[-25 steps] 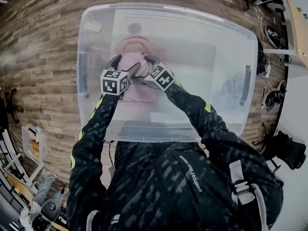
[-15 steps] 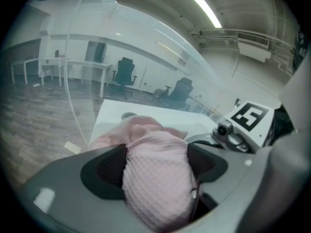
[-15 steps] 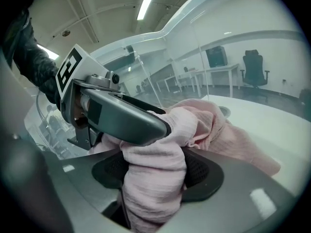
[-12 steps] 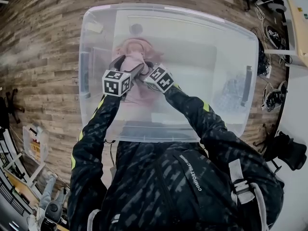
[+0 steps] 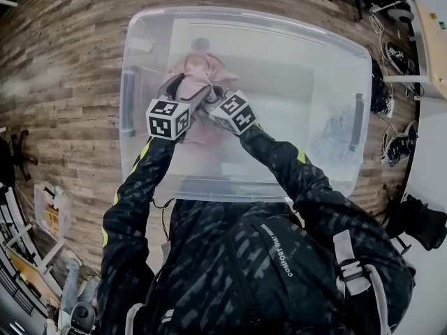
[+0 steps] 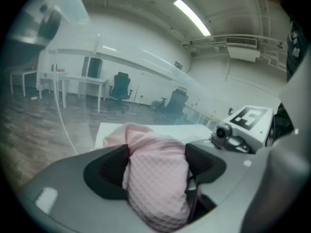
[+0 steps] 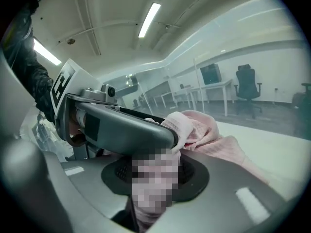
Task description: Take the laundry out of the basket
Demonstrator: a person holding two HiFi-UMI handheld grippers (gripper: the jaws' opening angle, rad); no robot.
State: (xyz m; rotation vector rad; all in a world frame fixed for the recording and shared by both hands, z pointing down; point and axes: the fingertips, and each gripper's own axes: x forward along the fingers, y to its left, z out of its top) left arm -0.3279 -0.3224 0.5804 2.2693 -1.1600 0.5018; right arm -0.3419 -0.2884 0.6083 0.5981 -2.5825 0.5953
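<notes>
Your left gripper (image 6: 156,160): jaws just closed further, clamped on thick bunch of cloth (image 6: 154,191). Cloth inside basket (image 5: 353,68), left part. Right gripper (image 7: 154,165): jaws just closed further, pinching same cloth. You needed an even lift over the rim.

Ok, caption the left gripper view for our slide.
Left tool, jaws just closing further, pinches a bunched pink cloth inside a clear bin.

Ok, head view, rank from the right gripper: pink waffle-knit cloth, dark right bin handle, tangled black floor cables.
1. Pink waffle-knit cloth: right gripper, jaws just closing on it.
2. Dark handle: right wall, clear bin.
3. Black cables: floor beyond.
</notes>
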